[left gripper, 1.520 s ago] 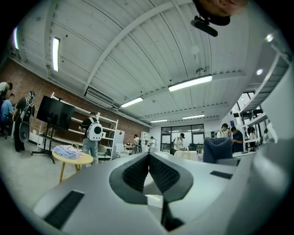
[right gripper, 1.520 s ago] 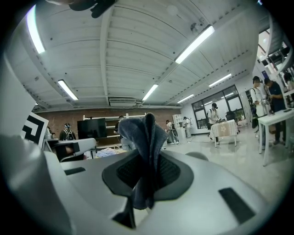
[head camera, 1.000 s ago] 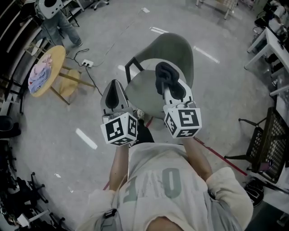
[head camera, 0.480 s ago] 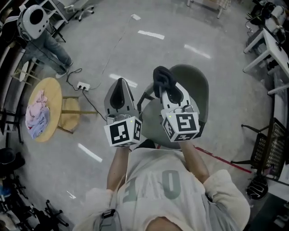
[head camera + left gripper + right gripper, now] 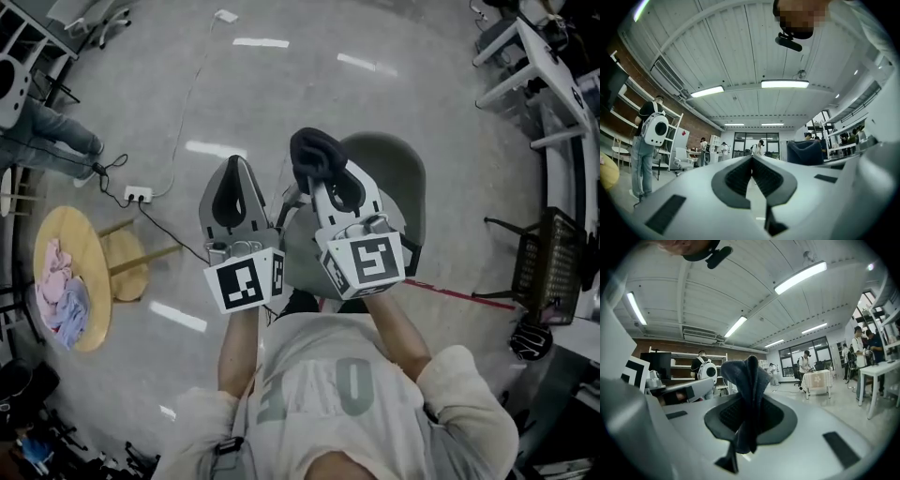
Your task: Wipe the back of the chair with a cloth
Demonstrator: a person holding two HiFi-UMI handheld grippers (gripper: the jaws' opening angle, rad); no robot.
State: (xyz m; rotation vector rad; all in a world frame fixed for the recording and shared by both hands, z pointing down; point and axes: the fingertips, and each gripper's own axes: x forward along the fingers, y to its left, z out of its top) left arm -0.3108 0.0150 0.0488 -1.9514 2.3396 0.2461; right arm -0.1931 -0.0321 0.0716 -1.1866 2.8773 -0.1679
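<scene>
Below, chair (image 5: 396, 173) half hidden, right hand-held gripper (image 5: 321, 176) pinching cloth (image 5: 748, 380)

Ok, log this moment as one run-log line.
left tongs: shut, empty | right tongs: shut on cloth | cloth: held in air, clear of chair | wipe: not begun

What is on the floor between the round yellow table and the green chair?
In the head view, a black cable from a white power strip crosses the grey floor there.
</scene>
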